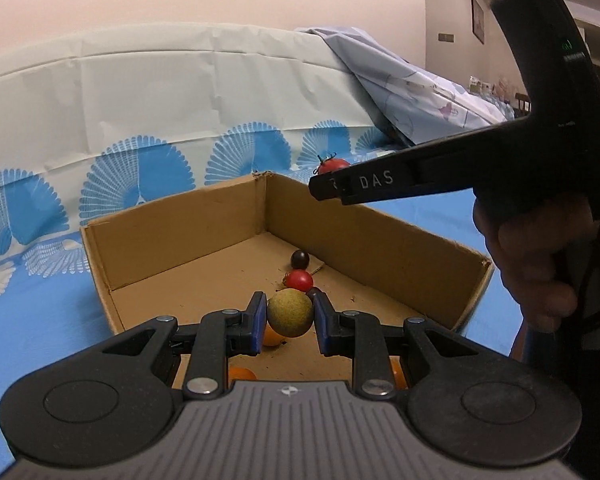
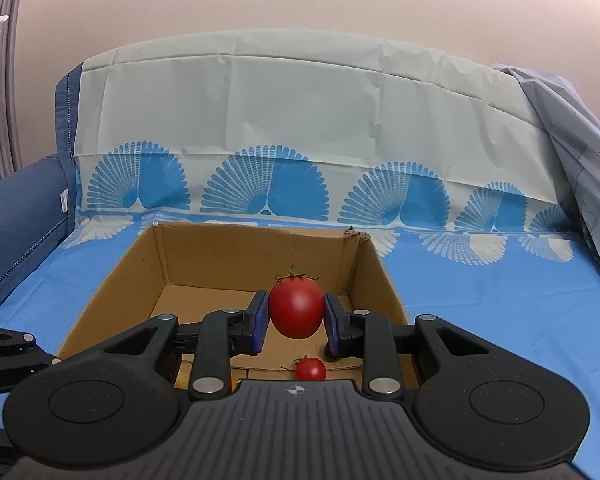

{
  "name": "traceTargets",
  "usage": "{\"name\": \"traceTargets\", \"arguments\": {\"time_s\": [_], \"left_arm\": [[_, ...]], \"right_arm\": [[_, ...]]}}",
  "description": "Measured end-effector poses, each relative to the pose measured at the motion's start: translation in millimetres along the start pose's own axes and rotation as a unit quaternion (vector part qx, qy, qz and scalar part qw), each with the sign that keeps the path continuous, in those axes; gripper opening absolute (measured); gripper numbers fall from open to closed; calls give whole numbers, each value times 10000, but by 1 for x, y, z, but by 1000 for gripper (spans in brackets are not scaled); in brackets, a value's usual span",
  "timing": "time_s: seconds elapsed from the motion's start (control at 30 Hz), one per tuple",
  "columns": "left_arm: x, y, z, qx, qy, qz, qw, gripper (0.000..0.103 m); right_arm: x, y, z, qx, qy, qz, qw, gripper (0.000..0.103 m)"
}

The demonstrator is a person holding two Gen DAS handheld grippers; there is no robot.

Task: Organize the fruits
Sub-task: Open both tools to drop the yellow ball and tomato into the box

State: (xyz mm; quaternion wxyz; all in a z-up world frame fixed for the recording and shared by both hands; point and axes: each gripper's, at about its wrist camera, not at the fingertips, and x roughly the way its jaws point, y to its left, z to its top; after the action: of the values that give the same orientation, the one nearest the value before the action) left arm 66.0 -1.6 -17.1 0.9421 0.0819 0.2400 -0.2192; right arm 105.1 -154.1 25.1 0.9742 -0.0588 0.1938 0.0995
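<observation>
My left gripper [image 1: 290,318] is shut on a round yellow-green fruit [image 1: 290,312] and holds it above the open cardboard box [image 1: 180,240]. On the box floor lie a small red tomato [image 1: 299,280], a dark round fruit [image 1: 300,258] and orange fruits [image 1: 242,373] partly hidden under my fingers. My right gripper [image 2: 296,318] is shut on a large red tomato [image 2: 296,308] with a green stem, held over the box [image 2: 112,292]. The small red tomato [image 2: 311,369] lies below it. The right gripper [image 1: 336,188] also shows in the left wrist view, carrying the large tomato [image 1: 332,165].
The box rests on a blue tablecloth [image 2: 480,300] with white and blue fan patterns, draped over a blue sofa [image 2: 16,216]. A crumpled pale cloth [image 1: 412,80] lies at the right. A hand [image 1: 540,264] holds the right gripper's handle.
</observation>
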Motion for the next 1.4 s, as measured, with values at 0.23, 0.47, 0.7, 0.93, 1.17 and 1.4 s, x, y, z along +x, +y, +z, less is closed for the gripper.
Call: {"name": "traceTargets", "arguments": {"time_s": [0.23, 0.47, 0.7, 0.93, 1.17, 1.4], "left_arm": [[3, 3, 2, -15, 60, 46, 10000, 28], [4, 1, 3, 12, 89, 48, 9999, 28], [5, 2, 2, 5, 92, 42, 9999, 28], [4, 2, 3, -13, 81, 43, 10000, 28], [4, 2, 3, -17, 79, 35, 10000, 28], [4, 3, 4, -27, 61, 61, 10000, 28]], "right_arm": [[0, -1, 0, -12, -2, 8, 10000, 30], [-2, 0, -1, -54, 3, 28, 10000, 30], [-1, 0, -1, -53, 9, 24, 10000, 30], [-2, 1, 0, -56, 12, 24, 10000, 30], [-2, 1, 0, -60, 13, 28, 10000, 30], [-1, 0, 0, -65, 22, 38, 10000, 30]]}}
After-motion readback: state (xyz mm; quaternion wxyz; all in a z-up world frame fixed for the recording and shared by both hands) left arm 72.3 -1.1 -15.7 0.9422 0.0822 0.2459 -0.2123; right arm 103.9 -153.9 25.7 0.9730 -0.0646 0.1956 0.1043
